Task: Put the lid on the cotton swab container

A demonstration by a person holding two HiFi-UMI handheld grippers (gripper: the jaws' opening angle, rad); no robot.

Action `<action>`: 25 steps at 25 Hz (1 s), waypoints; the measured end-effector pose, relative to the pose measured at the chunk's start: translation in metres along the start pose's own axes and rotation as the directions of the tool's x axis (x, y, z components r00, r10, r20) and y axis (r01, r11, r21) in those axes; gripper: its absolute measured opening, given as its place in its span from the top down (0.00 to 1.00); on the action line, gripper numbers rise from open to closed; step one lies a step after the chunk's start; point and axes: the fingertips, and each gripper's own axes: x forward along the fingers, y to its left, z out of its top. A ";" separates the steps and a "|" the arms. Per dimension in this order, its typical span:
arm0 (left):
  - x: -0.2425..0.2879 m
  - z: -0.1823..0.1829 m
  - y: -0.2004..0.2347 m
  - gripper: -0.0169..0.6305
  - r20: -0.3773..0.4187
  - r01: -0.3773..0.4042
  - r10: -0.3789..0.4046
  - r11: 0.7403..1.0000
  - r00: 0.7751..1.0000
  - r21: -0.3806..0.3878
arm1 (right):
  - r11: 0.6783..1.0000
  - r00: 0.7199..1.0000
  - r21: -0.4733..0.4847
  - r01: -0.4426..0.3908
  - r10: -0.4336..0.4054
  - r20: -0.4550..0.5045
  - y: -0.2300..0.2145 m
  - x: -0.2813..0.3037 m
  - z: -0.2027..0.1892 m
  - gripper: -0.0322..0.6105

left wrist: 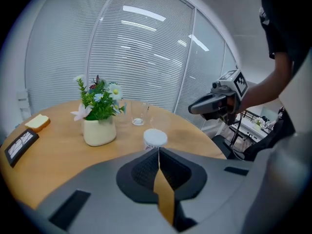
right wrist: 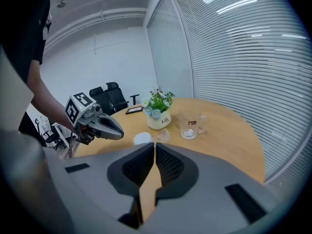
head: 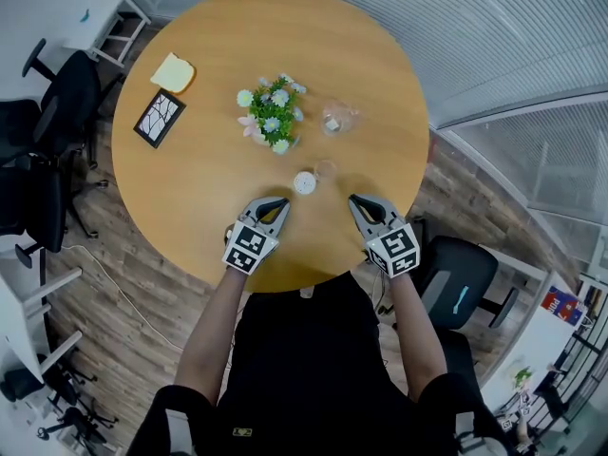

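Observation:
The cotton swab container (head: 303, 182), a small round tub full of white swabs, stands uncovered on the round wooden table (head: 190, 198) near its front edge. Its clear lid (head: 326, 169) lies on the table just to the container's right. My left gripper (head: 276, 204) is shut and empty, a little in front and left of the container. My right gripper (head: 355, 200) is also shut and empty, in front and right of the lid. In the left gripper view the container (left wrist: 155, 138) sits straight beyond the closed jaw tips. The right gripper view shows the container (right wrist: 142, 138) and the lid (right wrist: 162, 135) just past its tips.
A white pot of flowers (head: 271, 117) and a glass mug (head: 337, 117) stand behind the container. A yellow sponge-like block (head: 173, 72) and a small picture frame (head: 159, 119) lie at the far left. Office chairs (head: 456, 278) stand around the table.

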 end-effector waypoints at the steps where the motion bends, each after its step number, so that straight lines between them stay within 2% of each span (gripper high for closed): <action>1: 0.003 -0.002 0.002 0.96 -0.006 -0.002 0.002 1.000 1.000 0.003 | 1.000 1.000 -0.002 -0.001 0.001 -0.001 -0.003 0.001 0.000 0.93; 8: 0.023 -0.021 0.010 0.96 -0.061 0.013 -0.013 1.000 0.998 -0.002 | 1.000 1.000 -0.001 0.000 0.000 -0.004 -0.021 0.008 0.003 0.93; 11: 0.032 -0.032 0.008 0.83 -0.094 0.033 -0.034 0.999 0.995 -0.004 | 1.000 1.000 0.004 -0.011 0.011 -0.007 -0.022 0.011 0.003 0.93; 18: 0.050 -0.019 0.008 0.66 -0.095 0.034 -0.030 0.998 0.995 0.045 | 0.999 0.999 0.008 -0.036 0.036 -0.015 -0.019 0.017 0.001 0.93; 21: 0.063 -0.016 0.006 0.59 -0.095 0.042 -0.036 0.997 0.995 0.063 | 0.999 0.999 0.004 -0.039 0.039 -0.022 -0.020 0.016 -0.001 0.93; 25: 0.073 -0.014 0.004 0.56 -0.095 0.040 -0.033 0.997 0.995 0.067 | 0.999 0.998 0.008 -0.043 0.044 -0.034 -0.025 0.014 -0.005 0.93</action>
